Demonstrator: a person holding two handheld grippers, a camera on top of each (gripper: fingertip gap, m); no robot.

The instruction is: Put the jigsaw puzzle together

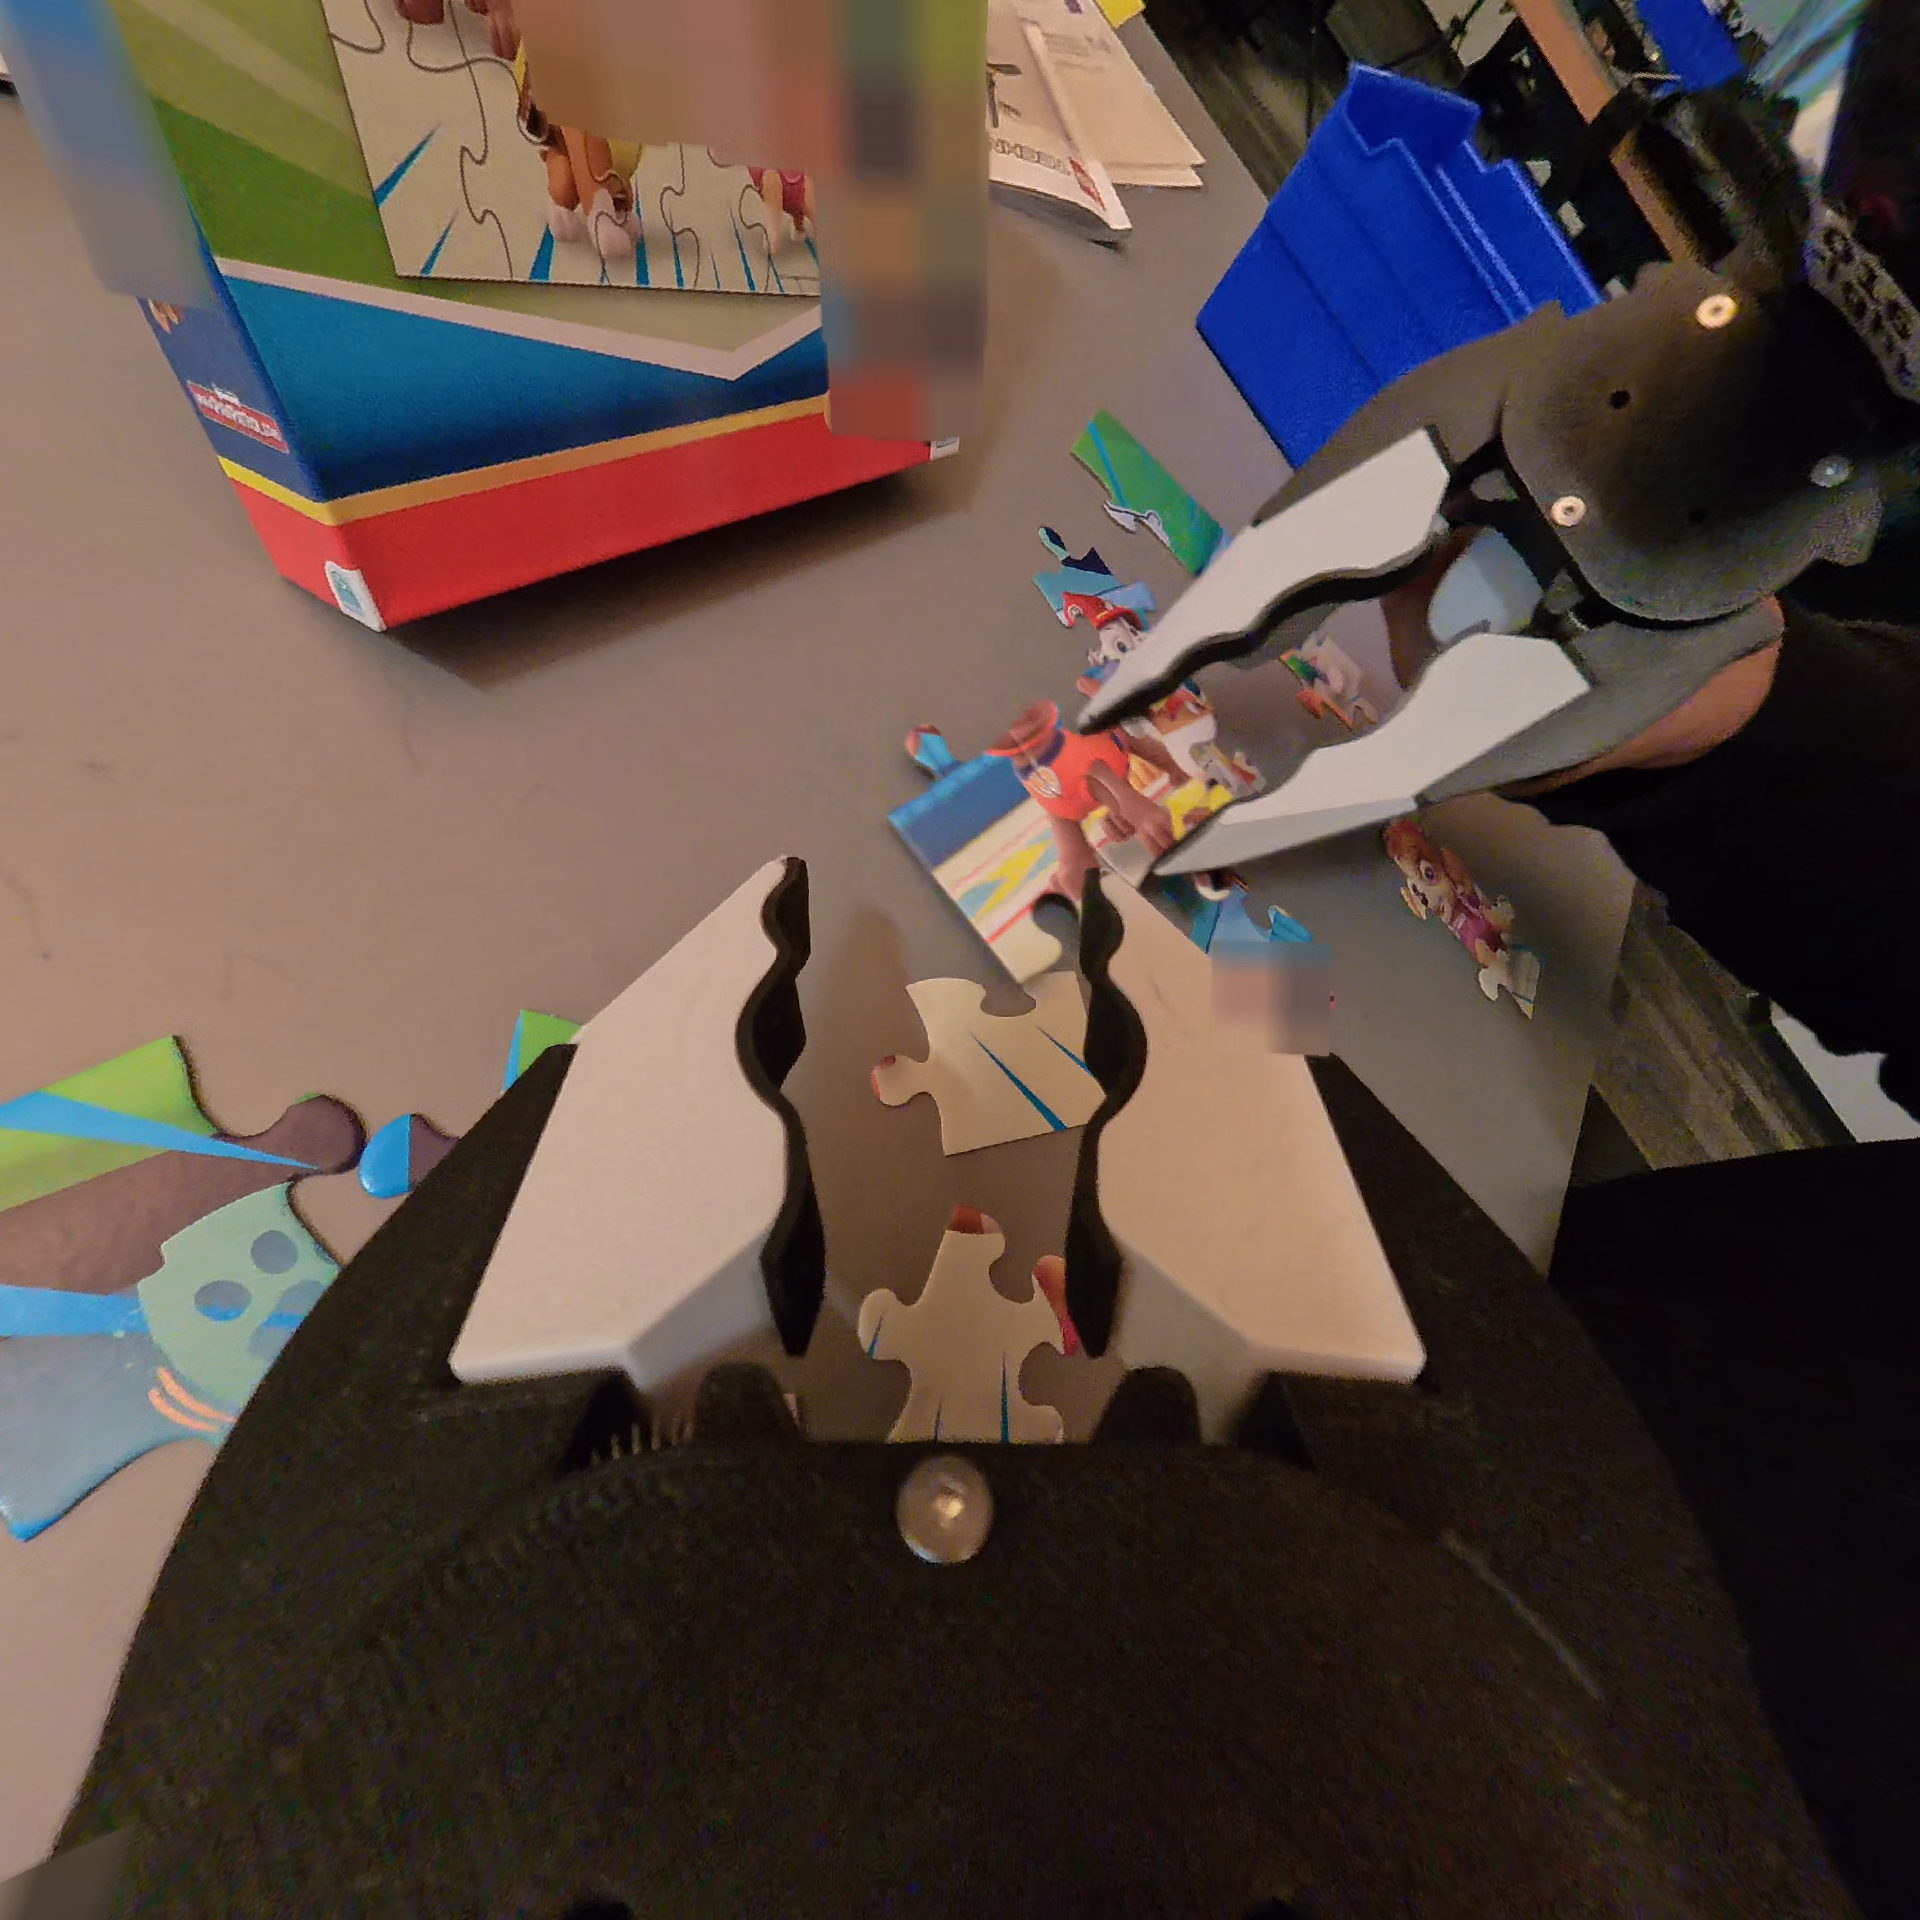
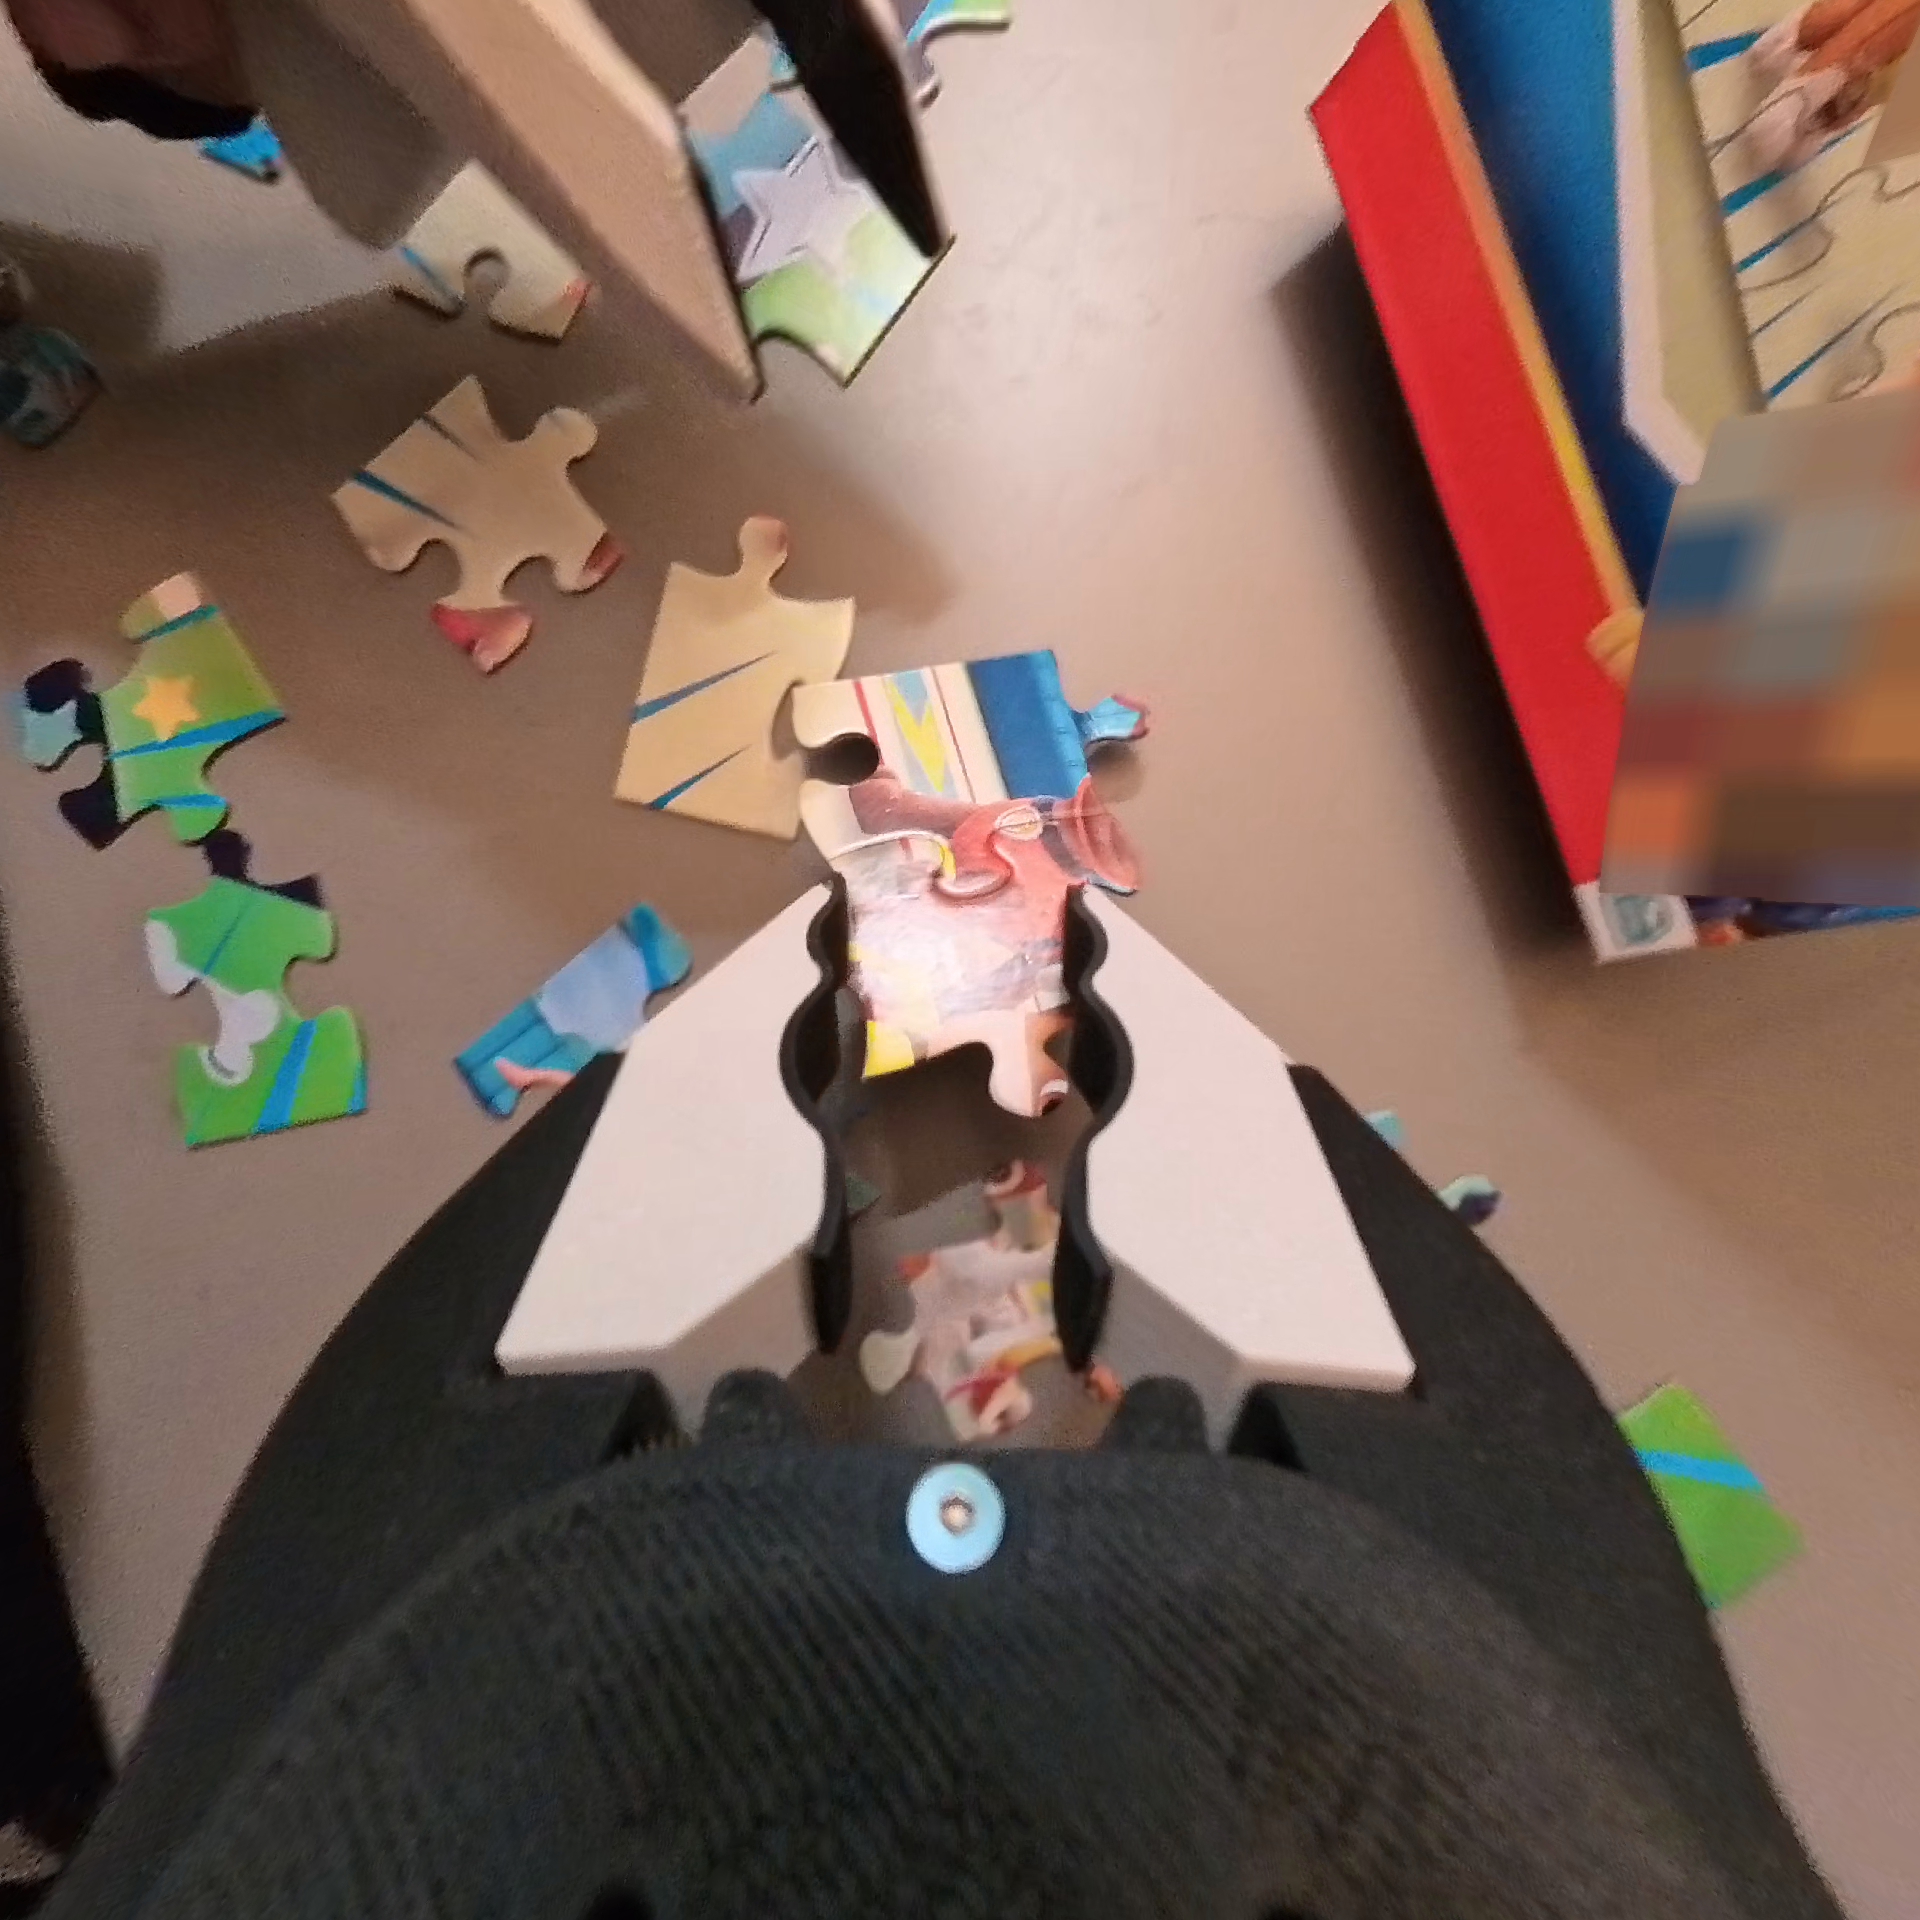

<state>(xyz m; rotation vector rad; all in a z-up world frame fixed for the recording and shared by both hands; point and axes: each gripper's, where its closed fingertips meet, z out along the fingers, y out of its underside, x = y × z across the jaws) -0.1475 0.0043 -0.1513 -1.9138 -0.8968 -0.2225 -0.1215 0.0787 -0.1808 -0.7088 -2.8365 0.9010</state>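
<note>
Between the spread fingers of the left gripper (image 1: 940, 883), in its own view, two cream puzzle pieces (image 1: 987, 1060) lie flat on the grey table (image 1: 520, 779), touched by neither pad. At one o'clock the right gripper (image 1: 1127, 795) slants over a joined cartoon puzzle section (image 1: 1023, 821), and the puzzle box (image 1: 540, 395) stands at eleven o'clock, a blue bin (image 1: 1382, 260) at one. From the right wrist view, both black pads (image 2: 1086, 977) press the edges of that joined section (image 2: 961, 831), gripping it; its far end touches a cream piece (image 2: 727, 727). Green pieces (image 2: 187, 717) lie scattered at nine o'clock.
</note>
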